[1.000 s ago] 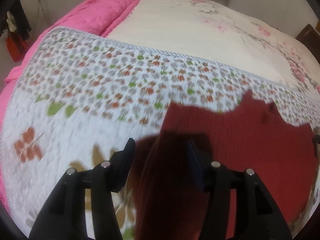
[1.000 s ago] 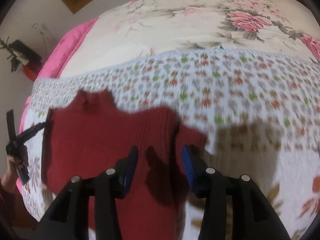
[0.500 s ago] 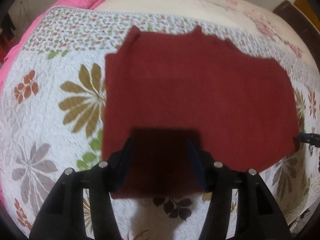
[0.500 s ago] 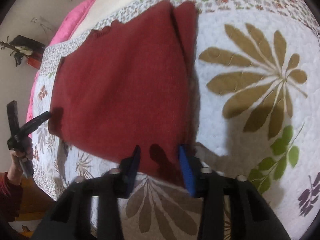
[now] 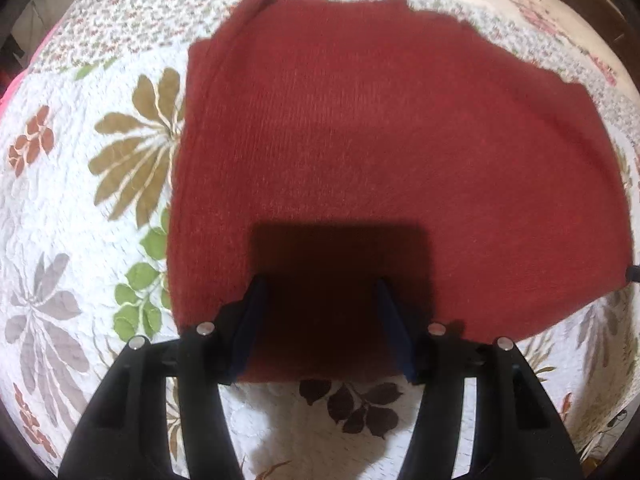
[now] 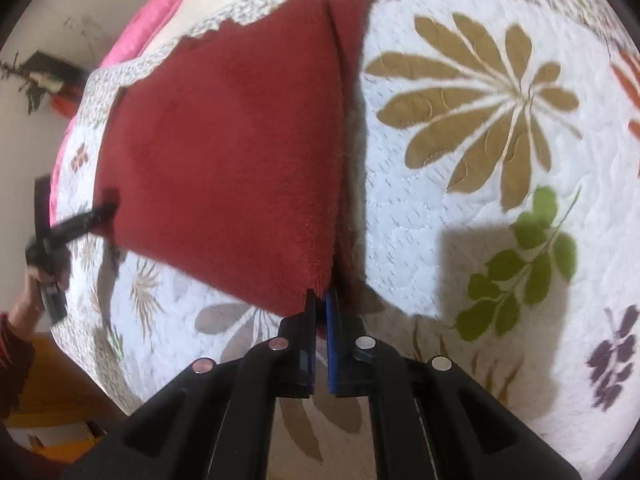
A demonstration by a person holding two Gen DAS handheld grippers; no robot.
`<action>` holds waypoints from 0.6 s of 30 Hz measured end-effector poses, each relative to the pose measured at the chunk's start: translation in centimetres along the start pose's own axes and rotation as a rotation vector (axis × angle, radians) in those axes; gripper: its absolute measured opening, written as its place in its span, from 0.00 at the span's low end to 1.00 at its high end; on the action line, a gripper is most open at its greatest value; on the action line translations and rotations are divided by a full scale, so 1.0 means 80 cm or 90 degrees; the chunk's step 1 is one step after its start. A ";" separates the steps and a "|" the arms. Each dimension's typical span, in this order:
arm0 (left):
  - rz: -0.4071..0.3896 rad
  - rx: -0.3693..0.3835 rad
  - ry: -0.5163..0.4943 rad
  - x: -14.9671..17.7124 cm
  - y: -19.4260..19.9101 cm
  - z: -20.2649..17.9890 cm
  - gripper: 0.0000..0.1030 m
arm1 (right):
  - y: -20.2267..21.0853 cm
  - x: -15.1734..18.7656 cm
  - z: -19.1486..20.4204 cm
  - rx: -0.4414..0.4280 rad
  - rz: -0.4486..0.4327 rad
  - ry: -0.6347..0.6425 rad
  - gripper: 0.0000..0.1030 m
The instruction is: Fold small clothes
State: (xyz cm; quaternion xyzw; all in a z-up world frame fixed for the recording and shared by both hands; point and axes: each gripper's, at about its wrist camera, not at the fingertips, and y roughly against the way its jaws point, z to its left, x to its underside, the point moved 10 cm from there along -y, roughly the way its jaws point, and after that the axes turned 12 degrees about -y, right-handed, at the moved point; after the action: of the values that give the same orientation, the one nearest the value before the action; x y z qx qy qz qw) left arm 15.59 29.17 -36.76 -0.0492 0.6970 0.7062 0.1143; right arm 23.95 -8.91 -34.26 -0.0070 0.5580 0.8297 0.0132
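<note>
A red knit garment (image 5: 400,140) lies on the quilted bed (image 5: 80,200); right hand-held gripper (image 6: 320,300) pinches its near corner (left hand-held gripper (image 5: 320,292) spread wide).

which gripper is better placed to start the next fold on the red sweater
Right. The right gripper is shut on the sweater's near corner, ready to lift. The left gripper is open, straddling the hem without a grip.

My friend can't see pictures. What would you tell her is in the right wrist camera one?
A hand-held gripper pinches the near corner of a dark red knitted garment lying on a white quilt printed with big leaves and flowers. At the far left edge, a person's hand holds a second hand-held gripper at the garment's other corner.
</note>
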 end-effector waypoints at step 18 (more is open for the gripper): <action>-0.074 0.053 -0.012 -0.113 0.043 -0.059 0.61 | 0.028 -0.091 0.031 -0.006 -0.083 -0.024 0.49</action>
State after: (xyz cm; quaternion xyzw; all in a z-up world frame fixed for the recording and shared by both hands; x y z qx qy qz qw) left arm 23.12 23.64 -31.46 -0.0781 0.7208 0.6690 0.1639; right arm 31.13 -7.58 -31.07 -0.0278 0.5522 0.8296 0.0779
